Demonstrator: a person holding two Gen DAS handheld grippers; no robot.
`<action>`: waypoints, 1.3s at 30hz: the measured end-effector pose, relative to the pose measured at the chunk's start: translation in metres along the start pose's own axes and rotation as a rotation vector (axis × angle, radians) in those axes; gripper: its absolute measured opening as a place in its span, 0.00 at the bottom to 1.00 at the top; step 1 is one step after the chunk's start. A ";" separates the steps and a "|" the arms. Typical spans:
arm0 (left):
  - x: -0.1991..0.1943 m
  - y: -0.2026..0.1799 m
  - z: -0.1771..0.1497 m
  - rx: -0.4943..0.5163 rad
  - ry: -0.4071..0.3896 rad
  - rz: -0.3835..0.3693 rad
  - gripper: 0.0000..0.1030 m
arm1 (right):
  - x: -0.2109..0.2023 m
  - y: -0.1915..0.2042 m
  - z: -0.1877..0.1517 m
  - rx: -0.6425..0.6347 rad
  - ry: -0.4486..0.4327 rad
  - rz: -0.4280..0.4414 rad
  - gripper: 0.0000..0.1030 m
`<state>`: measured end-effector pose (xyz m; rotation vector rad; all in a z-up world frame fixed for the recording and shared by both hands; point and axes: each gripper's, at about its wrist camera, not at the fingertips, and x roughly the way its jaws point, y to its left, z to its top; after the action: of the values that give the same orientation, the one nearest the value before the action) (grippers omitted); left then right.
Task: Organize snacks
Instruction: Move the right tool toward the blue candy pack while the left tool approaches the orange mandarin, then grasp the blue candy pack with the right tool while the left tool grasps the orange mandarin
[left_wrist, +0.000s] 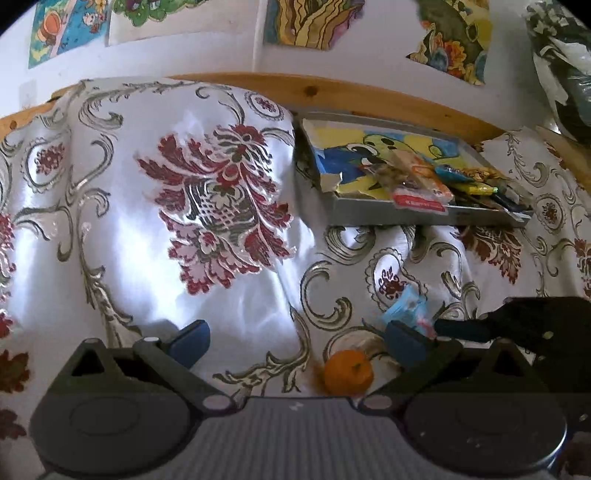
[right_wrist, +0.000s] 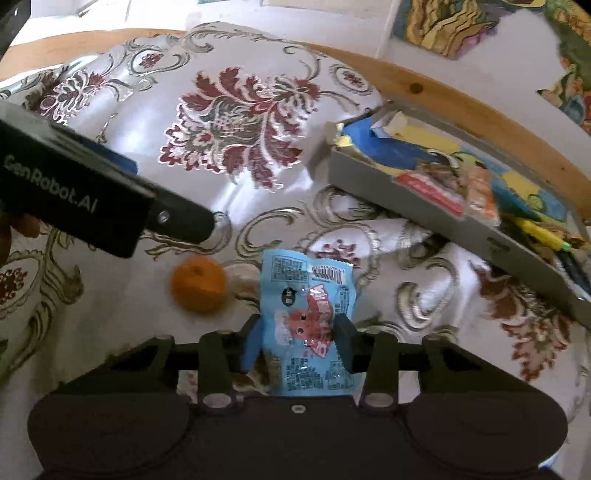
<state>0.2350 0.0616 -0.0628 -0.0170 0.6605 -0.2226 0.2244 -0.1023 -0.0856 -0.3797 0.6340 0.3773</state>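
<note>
Under taped drawings (left_wrist: 70, 29), floral satin cloth (left_wrist: 221, 192), wooden edge (left_wrist: 369, 92).

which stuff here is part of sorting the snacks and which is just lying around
Part of the job:
- blue snack packet, gripped by the right gripper
- grey tray already holding snack packs
- orange fruit, loose on the cloth
- left gripper, open and empty

Just lying about:
- floral tablecloth
- drawings on the wall
</note>
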 end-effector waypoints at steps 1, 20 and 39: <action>0.001 0.000 -0.001 0.001 0.004 -0.005 0.99 | -0.003 -0.003 -0.001 0.008 0.004 -0.003 0.42; 0.025 -0.037 -0.027 0.246 0.064 -0.055 0.72 | 0.005 -0.037 -0.010 0.148 0.097 -0.031 0.65; 0.029 -0.038 -0.027 0.261 0.085 -0.044 0.38 | 0.008 -0.026 -0.013 0.163 0.083 -0.036 0.60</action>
<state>0.2331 0.0196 -0.0984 0.2299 0.7123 -0.3523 0.2353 -0.1289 -0.0944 -0.2521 0.7326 0.2744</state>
